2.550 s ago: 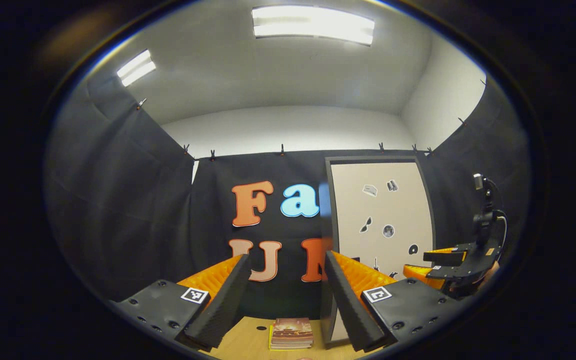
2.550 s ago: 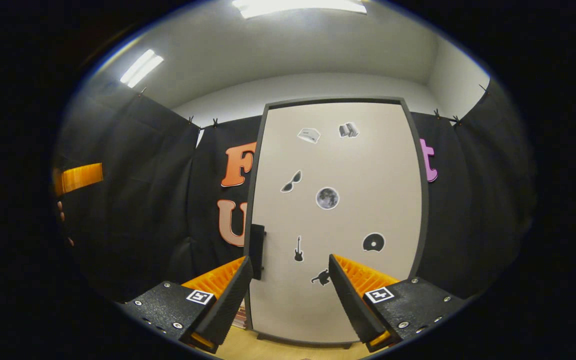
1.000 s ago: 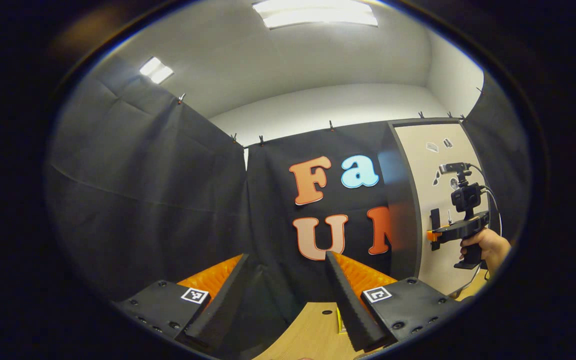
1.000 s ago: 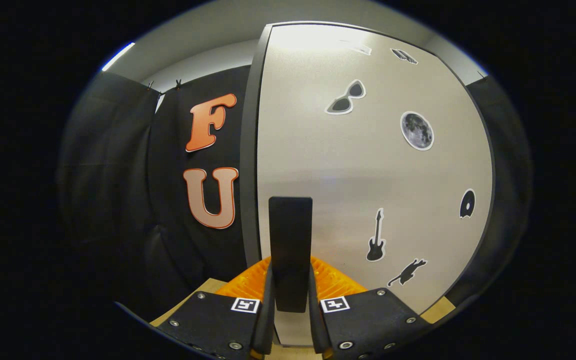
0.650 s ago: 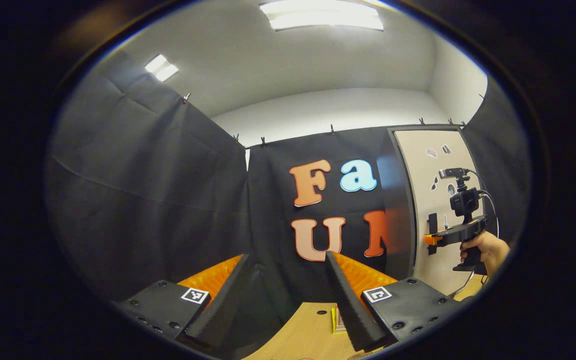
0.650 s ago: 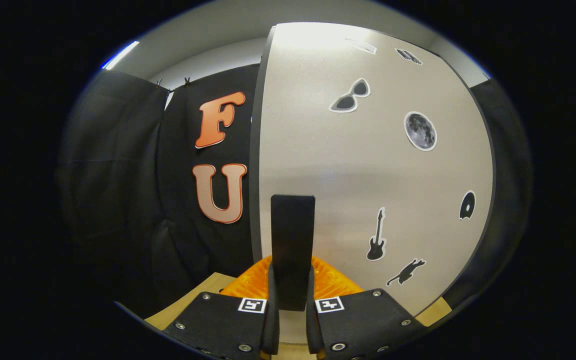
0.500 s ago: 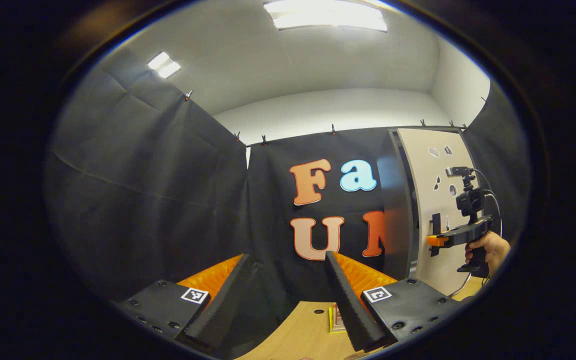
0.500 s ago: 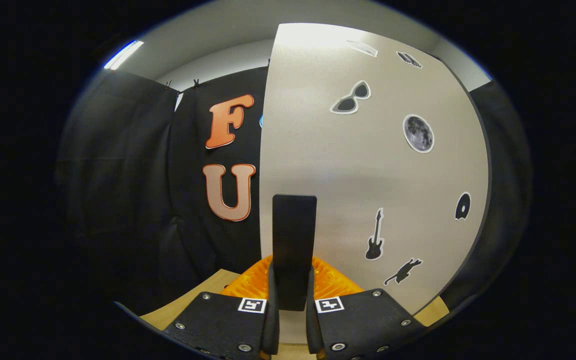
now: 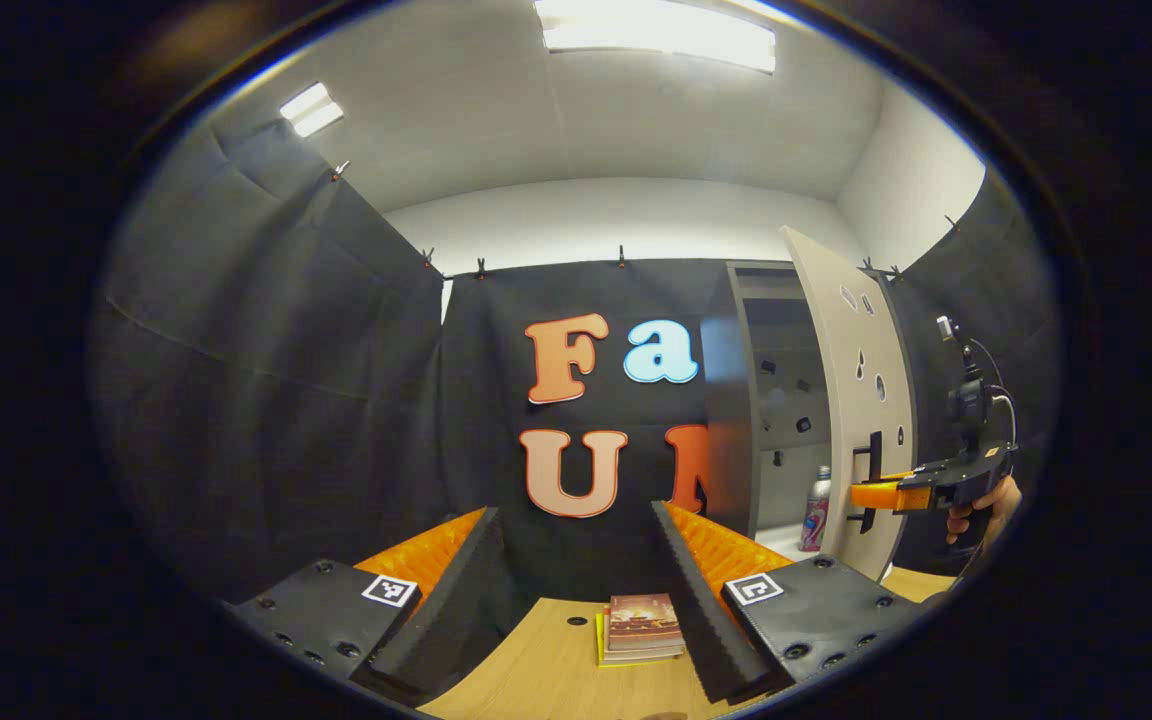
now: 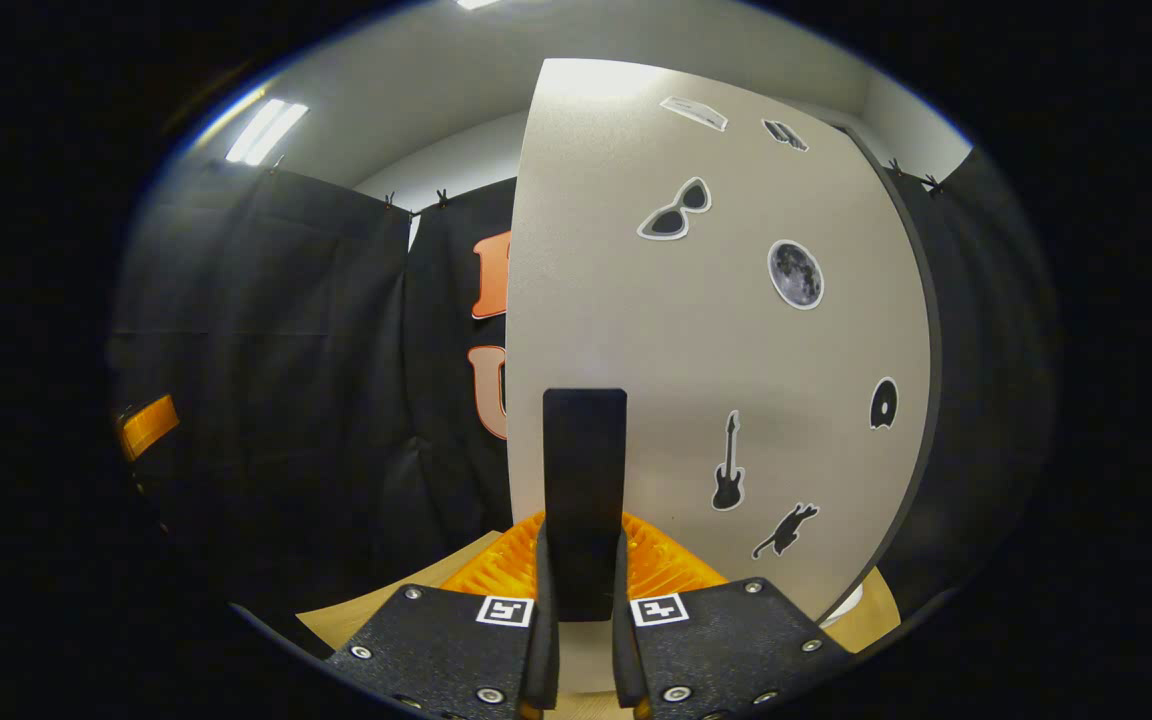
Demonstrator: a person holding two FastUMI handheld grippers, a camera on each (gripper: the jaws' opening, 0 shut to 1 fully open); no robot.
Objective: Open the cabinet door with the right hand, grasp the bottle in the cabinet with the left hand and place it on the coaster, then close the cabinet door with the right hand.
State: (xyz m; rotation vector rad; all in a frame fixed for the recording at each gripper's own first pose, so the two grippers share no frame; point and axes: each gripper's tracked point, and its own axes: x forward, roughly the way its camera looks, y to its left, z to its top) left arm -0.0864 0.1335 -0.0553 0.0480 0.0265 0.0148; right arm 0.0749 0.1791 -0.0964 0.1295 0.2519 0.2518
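- Right tongs (image 10: 584, 600) clamped on the dark handle (image 10: 584, 480) of the cabinet door (image 10: 716, 330), both fingers pressing its sides.
- Door swung partly out from the cabinet (image 9: 771, 400), interior showing in the left gripper view.
- Bottle (image 9: 816, 508) standing upright on the cabinet floor – just inside the opening, near the door's edge.
- Left tongs (image 9: 571, 590) spread wide, holding nothing, raised above the wooden counter (image 9: 556, 670) and well apart from the bottle.
- Small stack of books (image 9: 641, 625) lying on the counter, between the left fingers in that view.
- Far right of the left gripper view: a hand (image 9: 981, 510) gripping the right tongs' grip – at the door handle.
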